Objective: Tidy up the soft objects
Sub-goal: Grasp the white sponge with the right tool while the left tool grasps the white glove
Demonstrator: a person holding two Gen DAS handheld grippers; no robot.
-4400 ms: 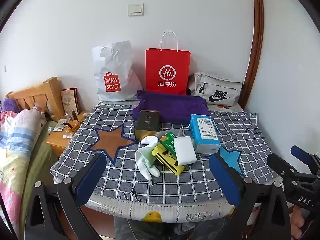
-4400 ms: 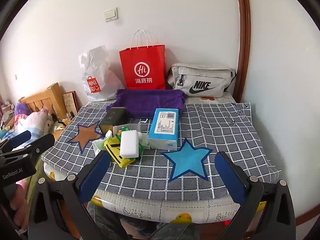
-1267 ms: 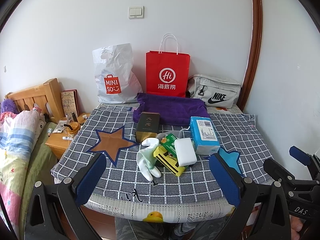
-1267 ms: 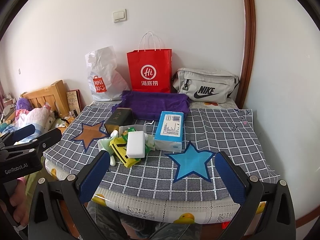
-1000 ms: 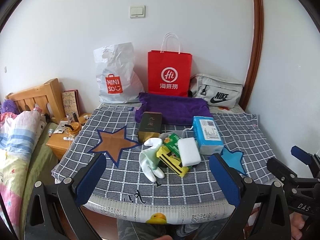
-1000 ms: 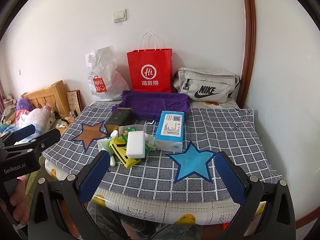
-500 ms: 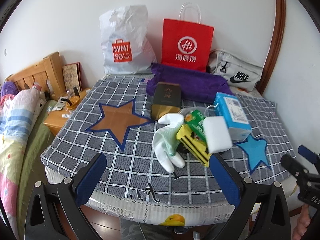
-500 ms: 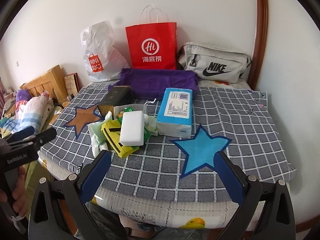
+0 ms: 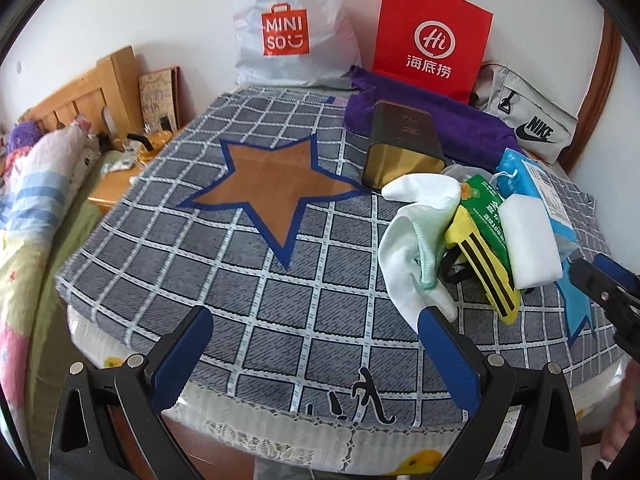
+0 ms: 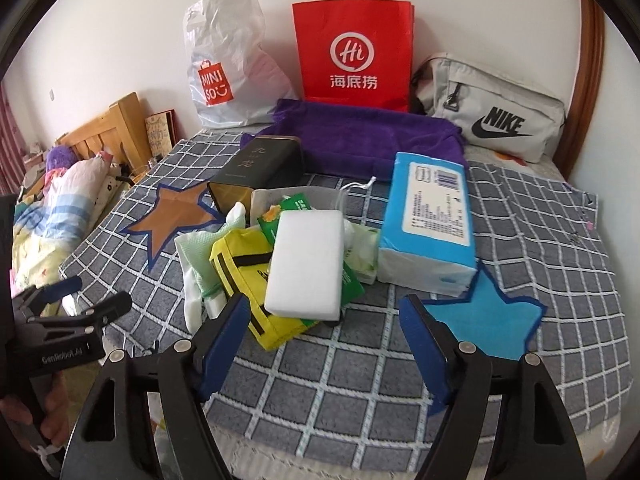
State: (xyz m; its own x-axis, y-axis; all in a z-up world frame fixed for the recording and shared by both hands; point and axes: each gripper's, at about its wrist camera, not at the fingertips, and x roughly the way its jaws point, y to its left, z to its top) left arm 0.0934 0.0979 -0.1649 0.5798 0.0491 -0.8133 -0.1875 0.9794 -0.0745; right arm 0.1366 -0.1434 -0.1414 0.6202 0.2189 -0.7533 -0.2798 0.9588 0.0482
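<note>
Your left claw [image 9: 316, 344] stands wide and empty over the near edge of the table [image 9: 256, 300], with the white glove [image 9: 412, 248] just past its right finger. Your right claw [image 10: 324, 332] is closing with nothing between its pads; the white sponge [image 10: 306, 264] lies just ahead, on top of the yellow pouch [image 10: 244, 268] and green packets. The risk, as I judge it: that heap is loosely stacked, so a closing claw may pinch the pouch too or topple the sponge. The blue tissue pack [image 10: 430, 220] sits just right of the heap. The table wears a grey checked cloth with stars, bags against a white wall, and a bed at left.
</note>
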